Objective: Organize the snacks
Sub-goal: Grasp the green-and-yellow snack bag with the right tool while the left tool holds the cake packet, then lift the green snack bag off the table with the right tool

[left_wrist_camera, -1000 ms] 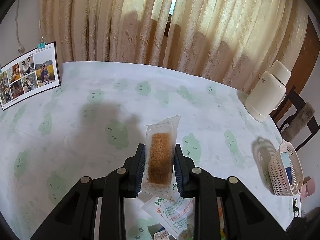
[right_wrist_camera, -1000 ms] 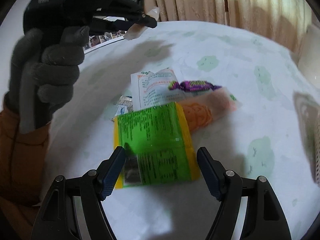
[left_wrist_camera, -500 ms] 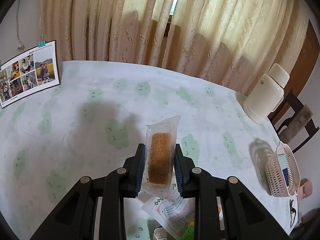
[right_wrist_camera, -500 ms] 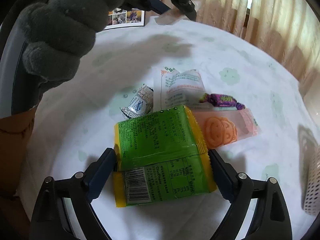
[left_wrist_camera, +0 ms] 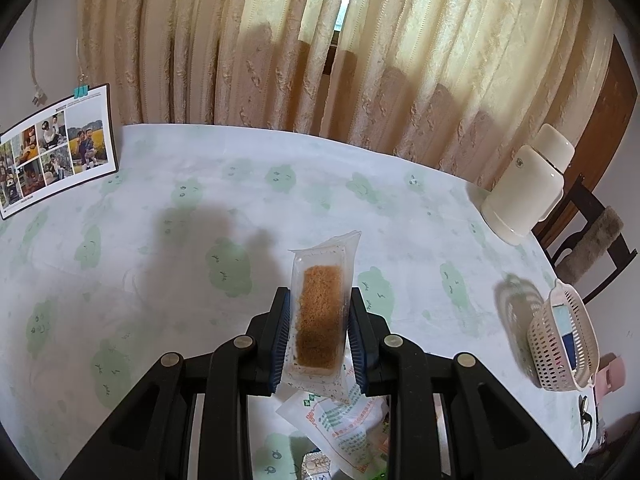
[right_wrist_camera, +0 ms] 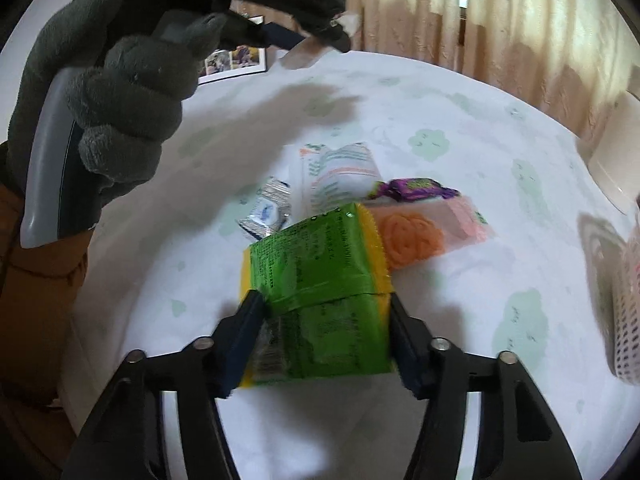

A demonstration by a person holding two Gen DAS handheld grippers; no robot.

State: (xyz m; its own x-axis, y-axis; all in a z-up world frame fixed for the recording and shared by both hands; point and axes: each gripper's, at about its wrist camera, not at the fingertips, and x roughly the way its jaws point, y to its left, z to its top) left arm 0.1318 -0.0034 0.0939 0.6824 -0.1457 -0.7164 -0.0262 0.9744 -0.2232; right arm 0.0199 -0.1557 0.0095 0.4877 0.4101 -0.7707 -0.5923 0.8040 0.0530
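Above the cloud-printed surface [left_wrist_camera: 280, 200], left tool [left_wrist_camera: 319, 328] clamps a clear-wrapped brown cake [left_wrist_camera: 321, 320] aloft while right tool [right_wrist_camera: 326, 336], jaws just closing, grips the green-and-yellow foil packet [right_wrist_camera: 320, 292]; next: carry both to the white perforated basket [left_wrist_camera: 560, 344].

Cream flask [left_wrist_camera: 528, 188], photo sheet [left_wrist_camera: 56, 152], beige curtains [left_wrist_camera: 360, 52]

The right gripper [right_wrist_camera: 322, 334], whose jaws stood wide of the green snack packet [right_wrist_camera: 320, 296] a second ago, has just been closing and now presses both pads against the packet's sides; the packet, earlier flat on the tablecloth [right_wrist_camera: 460, 128], now bulges between them; the gloved left hand [right_wrist_camera: 116, 92] looms larger at upper left.
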